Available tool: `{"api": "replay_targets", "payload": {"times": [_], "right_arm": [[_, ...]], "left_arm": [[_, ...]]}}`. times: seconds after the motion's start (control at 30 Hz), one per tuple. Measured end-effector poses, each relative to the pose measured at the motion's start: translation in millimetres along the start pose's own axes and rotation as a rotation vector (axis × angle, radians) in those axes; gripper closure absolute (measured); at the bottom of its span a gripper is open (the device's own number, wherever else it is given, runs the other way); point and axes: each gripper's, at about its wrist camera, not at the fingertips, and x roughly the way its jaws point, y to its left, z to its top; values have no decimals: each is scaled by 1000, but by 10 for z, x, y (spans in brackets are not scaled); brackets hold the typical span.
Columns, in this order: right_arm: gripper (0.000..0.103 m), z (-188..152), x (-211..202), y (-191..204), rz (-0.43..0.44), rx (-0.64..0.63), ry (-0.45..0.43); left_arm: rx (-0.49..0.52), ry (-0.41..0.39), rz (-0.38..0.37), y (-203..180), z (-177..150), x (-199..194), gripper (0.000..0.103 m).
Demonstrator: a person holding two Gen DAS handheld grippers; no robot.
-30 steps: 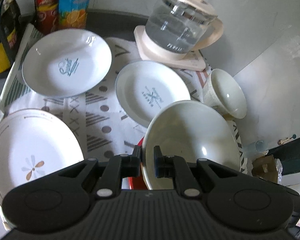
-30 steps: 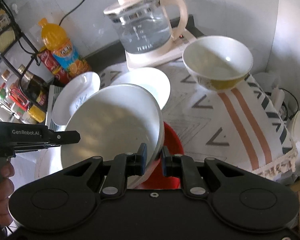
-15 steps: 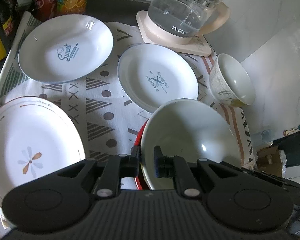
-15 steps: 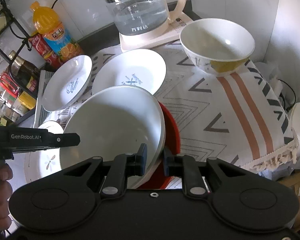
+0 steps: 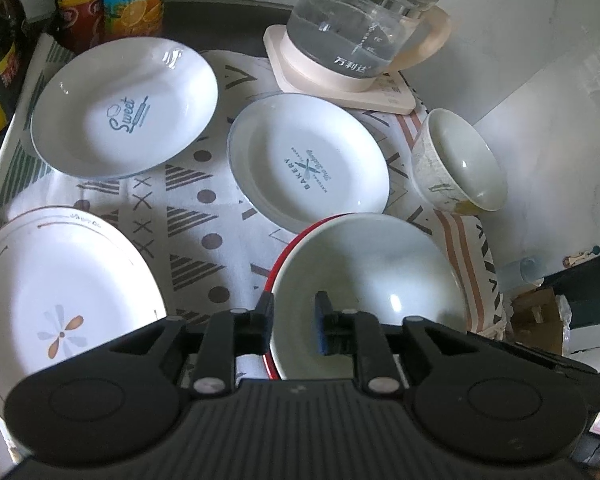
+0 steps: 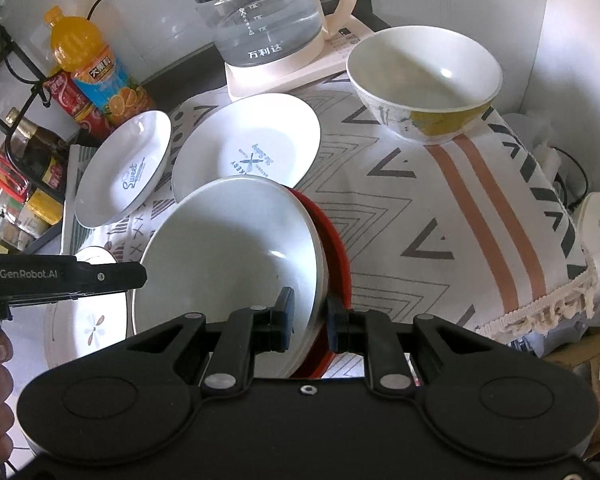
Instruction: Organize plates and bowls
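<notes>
A kitchen counter under a patterned cloth [image 5: 204,240] fills both views, with a glass kettle [image 6: 268,20] and drink bottles [image 6: 96,76] along the far wall. I have just set the white bowl [image 5: 364,280] into the red-rimmed bowl [image 6: 336,256] near me, so this nesting step looks almost done. My left gripper [image 5: 294,320] straddles the near-left rim and my right gripper [image 6: 309,318] the near-right rim; both pairs of jaws have just been opening, and now stand slightly spread, with the rim between the pads but a gap visible, so I judge the bowl released. It appears to sit tilted in the red one, though I cannot tell how firmly it rests. Still loose on the cloth are the "Sweet" plate [image 5: 124,108] far left, the "Bakery" plate [image 5: 308,164] just beyond the stack, the flower plate [image 5: 60,304] near left, and the yellow-patterned bowl [image 6: 424,84] far right. Next I would draw both grippers back clear of the rim without dragging it, then probably fetch the patterned bowl for the stack.
</notes>
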Motion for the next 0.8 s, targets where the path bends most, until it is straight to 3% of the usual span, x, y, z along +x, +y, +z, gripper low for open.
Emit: {"api": "replay_targets", "payload": {"times": [0.2, 0.43, 0.6, 0.8], "right_arm": [[63, 22, -141, 30, 10, -10, -34], [63, 72, -329, 2, 30, -18, -96], [60, 135, -434, -157, 19, 22, -144], [51, 210, -528, -404, -7, 69, -199]], "left_arm": [[30, -30, 4, -77, 56, -52, 63], [56, -48, -6, -241, 128, -38, 57], [67, -66, -20, -376, 219, -22, 46], [106, -78, -20, -567, 331, 55, 38]]}}
